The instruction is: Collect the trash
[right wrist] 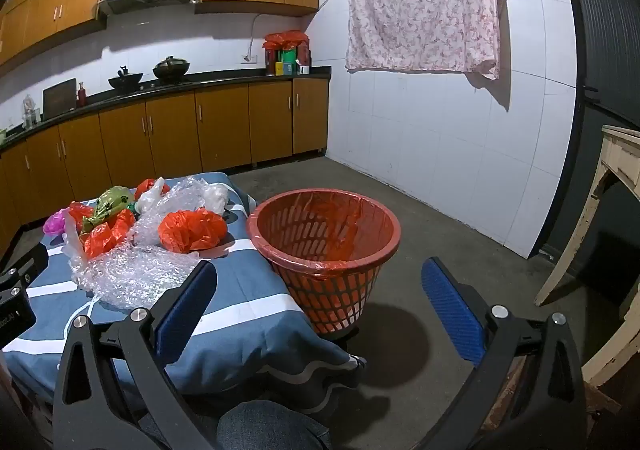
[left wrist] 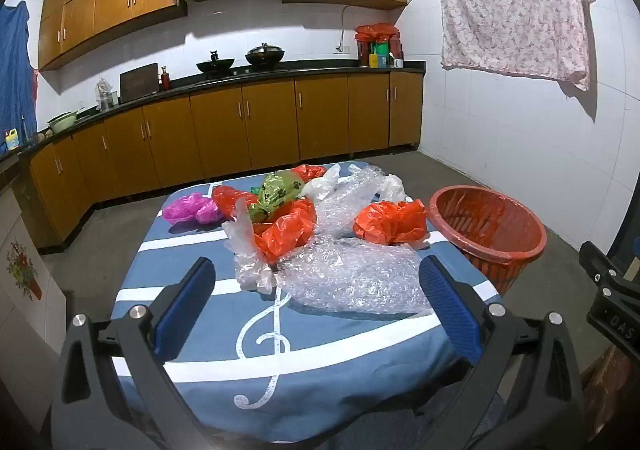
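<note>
Crumpled plastic bags (left wrist: pixel 288 226) and bubble wrap (left wrist: pixel 352 278) lie heaped on my blue-clothed counter (left wrist: pixel 256 354), wrap stretching sideways. The red basket (right wrist: pixel 324 246) stands upright just beside it on concrete floor. My left gripper (left wrist: pixel 316 290) and right gripper (right wrist: pixel 320 290) gape, empty.

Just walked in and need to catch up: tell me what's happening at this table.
A person holds two grippers for a trash pickup. The left gripper and right gripper are both open and empty. Crumpled plastic bags and bubble wrap lie on the blue tablecloth. The red basket beside the table looks empty.
</note>
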`<state>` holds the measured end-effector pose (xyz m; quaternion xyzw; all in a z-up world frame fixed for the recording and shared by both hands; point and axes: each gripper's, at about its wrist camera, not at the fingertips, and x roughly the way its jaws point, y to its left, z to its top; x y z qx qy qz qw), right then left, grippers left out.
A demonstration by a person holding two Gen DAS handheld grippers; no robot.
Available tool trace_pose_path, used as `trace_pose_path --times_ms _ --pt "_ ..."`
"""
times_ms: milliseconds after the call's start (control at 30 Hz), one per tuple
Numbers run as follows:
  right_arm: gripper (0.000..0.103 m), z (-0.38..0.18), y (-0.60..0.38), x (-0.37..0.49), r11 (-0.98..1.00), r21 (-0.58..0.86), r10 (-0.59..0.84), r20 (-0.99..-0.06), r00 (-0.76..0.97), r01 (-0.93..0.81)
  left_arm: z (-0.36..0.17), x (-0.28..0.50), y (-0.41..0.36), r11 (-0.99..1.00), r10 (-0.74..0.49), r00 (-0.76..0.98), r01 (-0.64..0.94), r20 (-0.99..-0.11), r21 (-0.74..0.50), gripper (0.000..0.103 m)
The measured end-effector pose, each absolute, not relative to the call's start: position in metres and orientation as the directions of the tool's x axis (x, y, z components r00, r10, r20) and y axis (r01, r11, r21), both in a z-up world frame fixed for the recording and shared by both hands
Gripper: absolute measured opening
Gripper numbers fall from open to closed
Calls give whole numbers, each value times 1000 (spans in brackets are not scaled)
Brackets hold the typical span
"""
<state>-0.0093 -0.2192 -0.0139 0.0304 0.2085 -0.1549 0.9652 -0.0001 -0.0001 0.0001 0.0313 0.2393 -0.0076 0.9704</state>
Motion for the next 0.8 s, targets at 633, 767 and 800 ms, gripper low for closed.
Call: trace_pose_path --times_ms 633,767,800 --pt "101 -14 -219 -9 950 -5 -286 -411 865 312 0 0 0 998 -1 882 30 -471 54 99" --pt "101 -15 -219 -9 950 -4 -287 -411 865 313 0 0 0 998 -1 882 30 -471 54 99" --pt "101 -15 -219 -9 950 -4 -287 -411 865 313 0 0 0 998 -1 882 30 -472 54 99"
